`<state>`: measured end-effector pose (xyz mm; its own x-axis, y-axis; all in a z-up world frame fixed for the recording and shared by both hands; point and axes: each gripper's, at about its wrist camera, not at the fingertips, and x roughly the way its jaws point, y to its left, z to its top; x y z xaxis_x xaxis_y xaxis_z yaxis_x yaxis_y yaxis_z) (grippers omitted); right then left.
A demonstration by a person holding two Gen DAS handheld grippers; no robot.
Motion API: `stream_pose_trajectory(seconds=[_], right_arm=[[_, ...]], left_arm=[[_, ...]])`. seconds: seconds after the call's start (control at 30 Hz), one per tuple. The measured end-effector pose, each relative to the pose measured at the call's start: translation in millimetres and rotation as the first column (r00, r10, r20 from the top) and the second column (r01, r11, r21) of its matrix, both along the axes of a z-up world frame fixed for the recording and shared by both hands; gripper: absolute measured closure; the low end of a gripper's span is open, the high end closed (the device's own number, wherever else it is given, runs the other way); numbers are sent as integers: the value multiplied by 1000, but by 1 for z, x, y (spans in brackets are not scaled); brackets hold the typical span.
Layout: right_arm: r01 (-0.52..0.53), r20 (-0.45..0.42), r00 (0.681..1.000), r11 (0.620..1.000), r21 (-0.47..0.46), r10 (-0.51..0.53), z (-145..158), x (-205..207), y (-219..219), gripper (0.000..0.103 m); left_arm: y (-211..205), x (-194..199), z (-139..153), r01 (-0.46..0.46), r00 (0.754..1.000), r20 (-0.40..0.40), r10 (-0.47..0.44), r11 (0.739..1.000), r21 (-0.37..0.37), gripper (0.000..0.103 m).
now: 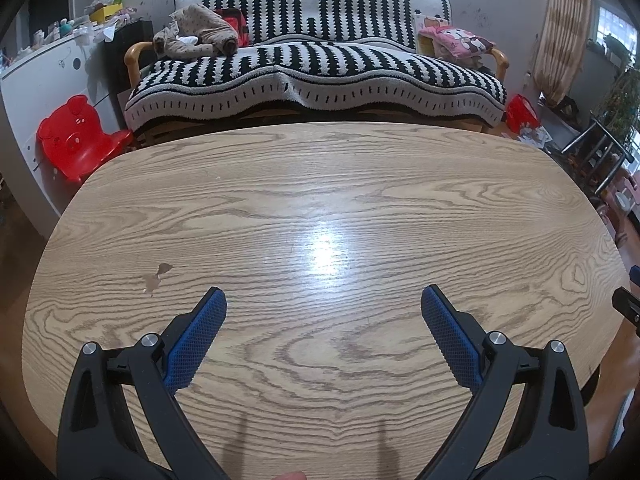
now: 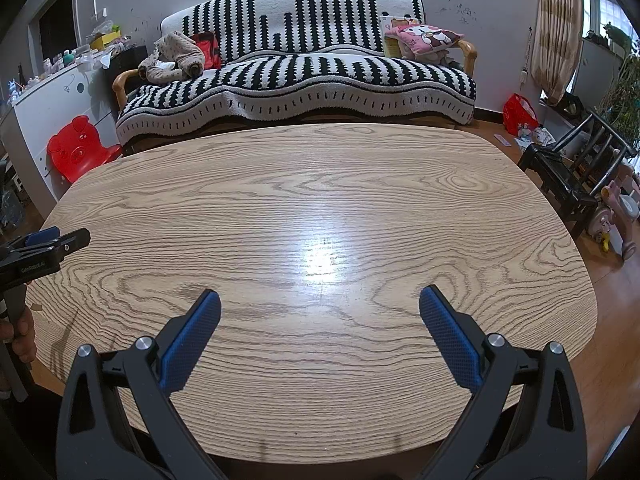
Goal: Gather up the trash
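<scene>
Near tabletop [image 1: 320,200] left edge, small scrap [image 1: 157,278] lies ahead-left of left tool [image 1: 323,300], closer than right tool [image 2: 320,300]; both w/ jaws wide, empty.

The table [image 1: 320,184] is light oak-coloured with darker brown swirling grain and a small brown stain [image 1: 157,276] near its left side, and both the left gripper [image 1: 324,300] and the right gripper [image 2: 320,300] have black frames with textured blue pads. Behind, the sofa cover [image 2: 296,68] is white with black jagged stripes. A child's chair [image 1: 76,136] is bright red, a cushion [image 2: 428,38] is pink with a cartoon print, and the curtain [image 2: 556,28] is beige-and-white striped.
</scene>
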<state>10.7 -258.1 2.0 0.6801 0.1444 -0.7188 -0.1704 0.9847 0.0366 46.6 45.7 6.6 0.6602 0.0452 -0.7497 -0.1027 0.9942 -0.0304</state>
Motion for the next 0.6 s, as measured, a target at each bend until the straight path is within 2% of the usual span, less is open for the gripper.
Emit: stream_pose_trajectory(seconds=[0.6], right_arm=[[-8,-2,1000,1000,-3,8,1,-2,1,7]], left_arm=[[7,2,0,-3,1000,-8,3,1000,5,7]])
